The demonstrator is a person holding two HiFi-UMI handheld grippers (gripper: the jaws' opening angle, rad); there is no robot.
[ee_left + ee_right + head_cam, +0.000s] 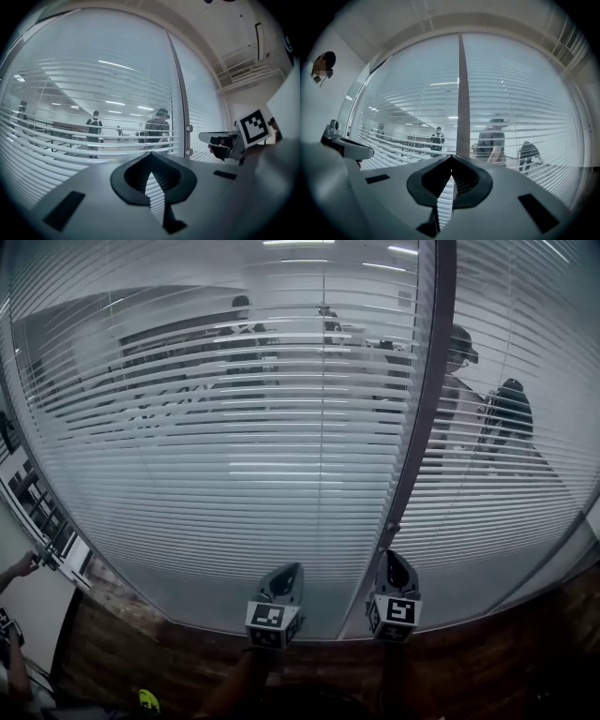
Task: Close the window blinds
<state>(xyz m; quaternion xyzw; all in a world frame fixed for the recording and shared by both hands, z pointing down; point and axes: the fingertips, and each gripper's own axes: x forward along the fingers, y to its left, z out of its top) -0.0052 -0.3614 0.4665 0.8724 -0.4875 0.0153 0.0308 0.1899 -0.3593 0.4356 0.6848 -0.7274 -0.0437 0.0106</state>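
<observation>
White slatted blinds (225,446) hang over a glass wall. Their slats are tilted partly open, so people and desks show through. A dark mullion (427,418) splits them from a second blind panel (525,362) on the right. A thin cord (323,381) hangs down the left panel. My left gripper (284,576) and right gripper (394,563) are low in front of the glass, either side of the mullion's foot, both shut and holding nothing. The left gripper (151,154) points at the slats (93,140). The right gripper (451,157) points at the mullion (461,103).
Two small knobs (189,128) sit on the mullion. Dark wood (487,662) runs below the glass. Another person's hand (19,568) shows at the left edge, and a small yellow object (147,699) lies at the bottom. People (459,390) stand behind the glass.
</observation>
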